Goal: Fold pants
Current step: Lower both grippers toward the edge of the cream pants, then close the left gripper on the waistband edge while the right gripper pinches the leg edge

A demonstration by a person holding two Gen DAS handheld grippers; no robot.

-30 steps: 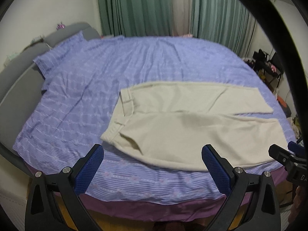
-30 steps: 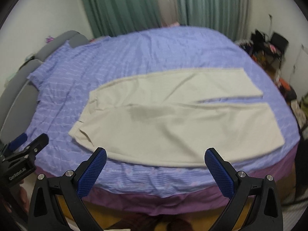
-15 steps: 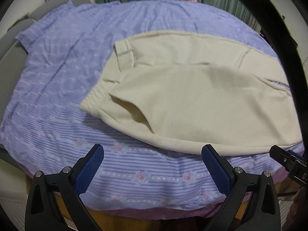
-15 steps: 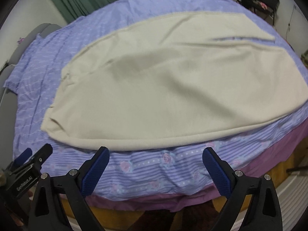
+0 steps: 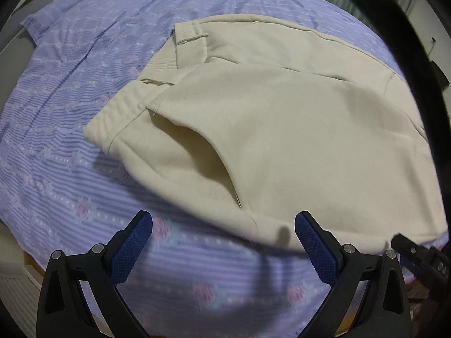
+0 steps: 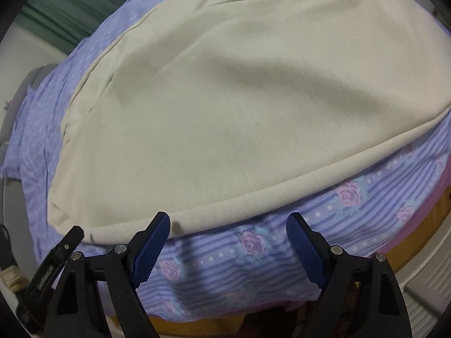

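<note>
The cream, soft-woven pants (image 5: 282,129) lie flat on the bed's lilac striped sheet with pink roses (image 5: 56,169), legs side by side and the waistband (image 5: 121,118) off toward 9 o'clock in the left wrist view. That layout makes sense for a lengthwise fold: the near long edge runs close to the bed's front edge, w/in easy reach of both tools.

The left gripper (image 5: 224,242) hangs over the near hem just below the hip pocket's slanted opening (image 5: 197,152), jaws spread wide w/ nothing between them, and the cloth edge sits at about 1 o'clock from its midpoint. The right gripper (image 6: 228,242) is farther along the same edge, toward the leg. Its jaws have just been closing a little but stand well apart, not pinching anything; the hem (image 6: 253,197) lies just above its left pad (image 6: 149,250).

Both point steeply down at the edge – likely set to pinch the near leg at two spots, so it lifts evenly and carries over onto the far leg. Grab not yet made, by my read.

The other tool's black tip (image 5: 417,256) shows at 4 o'clock in the left view.
</note>
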